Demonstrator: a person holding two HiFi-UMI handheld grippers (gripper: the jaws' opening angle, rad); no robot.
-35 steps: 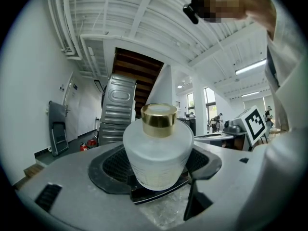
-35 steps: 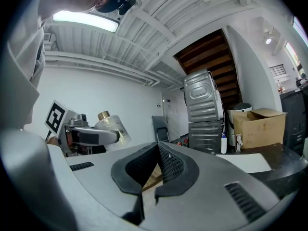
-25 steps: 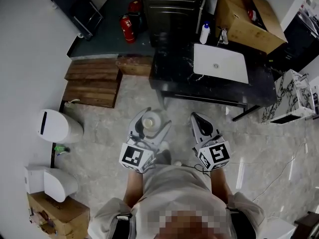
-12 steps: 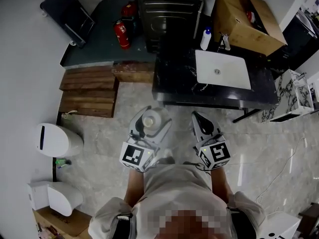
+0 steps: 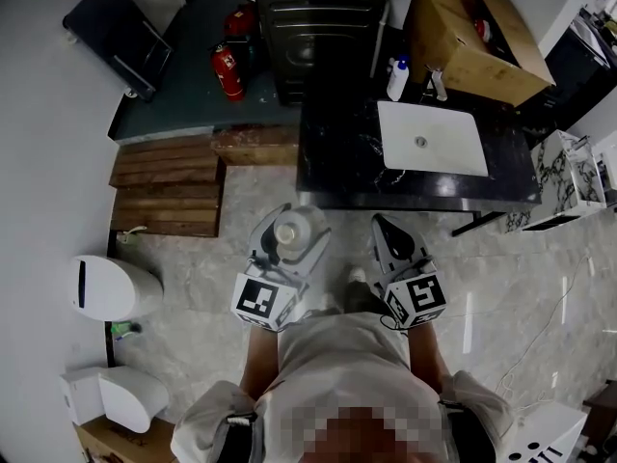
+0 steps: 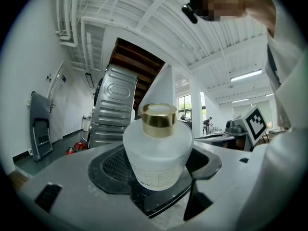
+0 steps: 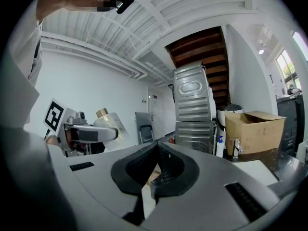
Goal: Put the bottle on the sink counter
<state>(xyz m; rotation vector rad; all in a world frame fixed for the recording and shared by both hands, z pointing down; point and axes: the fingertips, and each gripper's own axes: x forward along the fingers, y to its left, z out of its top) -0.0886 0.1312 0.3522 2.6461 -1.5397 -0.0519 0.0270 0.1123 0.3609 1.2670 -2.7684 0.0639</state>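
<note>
My left gripper (image 5: pixel 289 236) is shut on a frosted white bottle (image 5: pixel 289 231) with a gold cap; the left gripper view shows the bottle (image 6: pixel 158 150) upright between the jaws. My right gripper (image 5: pixel 388 233) is shut with nothing in it, its pads (image 7: pixel 166 167) pressed together. The bottle (image 7: pixel 109 121) also shows in the right gripper view, at the left. Ahead lies the black marble sink counter (image 5: pixel 337 157) with a white basin (image 5: pixel 431 139). Both grippers hang over the floor, short of the counter's near edge.
A spray bottle (image 5: pixel 396 77) and a tap (image 5: pixel 438 83) stand at the counter's back, by a cardboard box (image 5: pixel 472 35). Behind are stacked grey machines (image 5: pixel 320 13) and red fire extinguishers (image 5: pixel 226 69). A wooden pallet (image 5: pixel 168 189) and a white bin (image 5: pixel 108 288) lie left.
The person has stepped forward: the counter and floor have slid down and nearer in the head view. Both grippers keep their places and holds.
</note>
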